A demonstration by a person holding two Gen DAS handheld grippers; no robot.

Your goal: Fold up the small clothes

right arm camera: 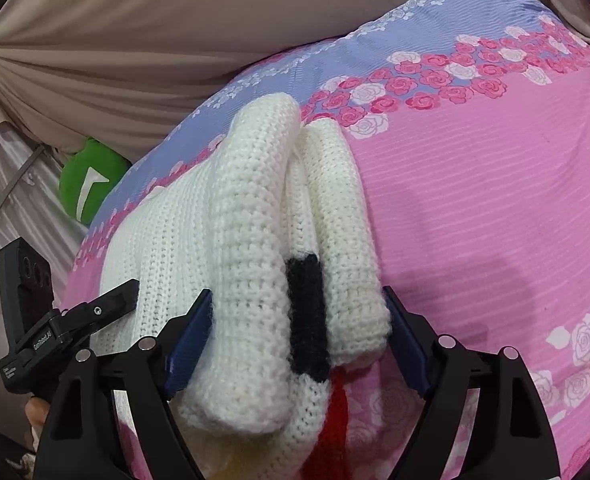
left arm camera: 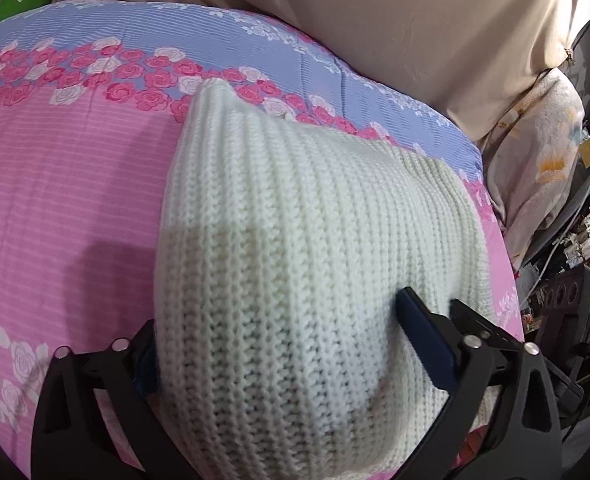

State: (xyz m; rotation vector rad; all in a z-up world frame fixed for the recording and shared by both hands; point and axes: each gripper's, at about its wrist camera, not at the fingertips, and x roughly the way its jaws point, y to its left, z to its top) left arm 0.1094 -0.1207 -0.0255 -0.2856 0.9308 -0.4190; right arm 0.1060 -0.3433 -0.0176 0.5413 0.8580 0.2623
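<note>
Cream knit sweater (left arm camera: 307, 264) lay on the rose-print bedspread (left arm camera: 63, 184), long axis running away from both grippers. Left gripper (left arm camera: 275, 340) straddled the body panel; right gripper (right arm camera: 299, 332) clamped the bunched sleeve folds — both holding knit. Left gripper's side label partly legible, "GenRobot.AI"; smaller print unreadable.

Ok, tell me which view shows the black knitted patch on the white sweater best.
The right wrist view: the black knitted patch sits in plain sight between folded rolls of the white knitted sweater. The left wrist view shows only plain white ribbing, no patch.
</note>
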